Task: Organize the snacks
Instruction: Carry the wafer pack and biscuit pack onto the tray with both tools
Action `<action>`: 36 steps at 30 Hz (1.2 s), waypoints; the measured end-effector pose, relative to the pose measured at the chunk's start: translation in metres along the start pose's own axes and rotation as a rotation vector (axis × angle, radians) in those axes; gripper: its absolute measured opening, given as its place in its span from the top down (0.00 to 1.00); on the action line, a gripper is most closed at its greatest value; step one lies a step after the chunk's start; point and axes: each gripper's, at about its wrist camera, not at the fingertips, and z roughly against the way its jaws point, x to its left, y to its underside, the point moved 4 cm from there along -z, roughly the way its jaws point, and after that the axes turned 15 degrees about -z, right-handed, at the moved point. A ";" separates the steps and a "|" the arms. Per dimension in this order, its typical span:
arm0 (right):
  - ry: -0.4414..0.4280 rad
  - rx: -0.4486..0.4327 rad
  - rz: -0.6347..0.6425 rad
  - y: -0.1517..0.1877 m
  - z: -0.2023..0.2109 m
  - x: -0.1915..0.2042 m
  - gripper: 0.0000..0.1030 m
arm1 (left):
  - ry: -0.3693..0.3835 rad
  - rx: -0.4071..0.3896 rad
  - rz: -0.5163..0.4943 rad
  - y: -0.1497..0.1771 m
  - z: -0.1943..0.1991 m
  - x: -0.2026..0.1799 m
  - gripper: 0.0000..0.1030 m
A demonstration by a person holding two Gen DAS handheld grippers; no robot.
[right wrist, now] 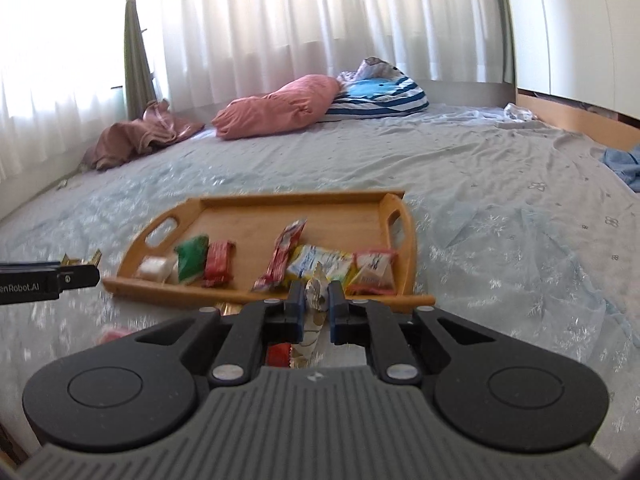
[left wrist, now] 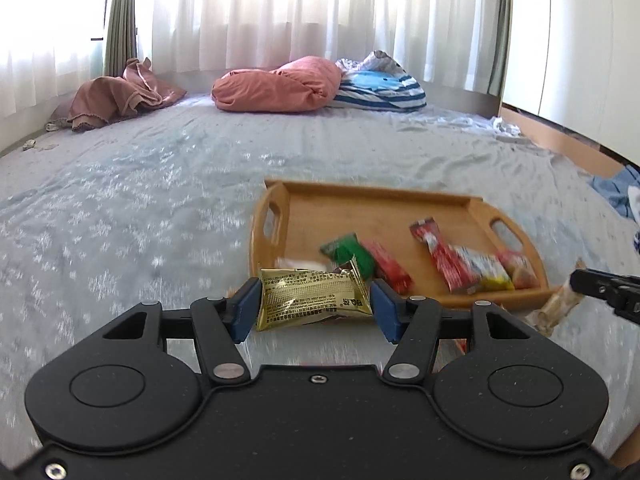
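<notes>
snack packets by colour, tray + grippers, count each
On the wooden tray:
White packet: 1
Green packet: 1
Red packets, short and long: 2
Yellow-and-blue packet: 1
Red-and-white packet: 1
Held:
Gold packet in the left gripper: 1
Beige packet in the right gripper: 1
Total: 8

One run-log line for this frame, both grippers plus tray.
left gripper: shut on gold foil snack packet | right gripper: shut on pale wrapped snack bar | wooden handled tray: holds several snack packets, on bed
</notes>
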 end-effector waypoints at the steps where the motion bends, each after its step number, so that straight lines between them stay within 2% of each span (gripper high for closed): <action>1: 0.003 -0.007 -0.007 -0.006 -0.001 0.000 0.87 | -0.004 -0.004 0.001 -0.004 -0.003 0.003 0.45; 4: 0.009 -0.029 -0.028 -0.027 -0.011 -0.001 0.87 | -0.008 -0.014 0.005 -0.018 -0.017 0.010 0.45; 9: 0.016 -0.012 -0.107 -0.059 -0.045 -0.010 0.87 | -0.008 -0.006 0.022 -0.037 -0.052 0.018 0.45; 17: 0.045 0.019 -0.237 -0.088 -0.111 -0.026 0.87 | -0.006 0.053 0.089 -0.052 -0.112 0.027 0.45; 24: 0.091 0.046 -0.219 -0.082 -0.151 -0.026 0.87 | -0.036 0.117 0.068 -0.050 -0.156 0.028 0.45; 29: 0.061 0.087 -0.315 -0.076 -0.168 -0.034 0.87 | -0.048 0.149 0.064 -0.044 -0.175 0.028 0.45; 36: 0.064 0.115 -0.378 -0.070 -0.181 -0.046 0.86 | -0.030 0.170 0.039 -0.035 -0.187 0.016 0.45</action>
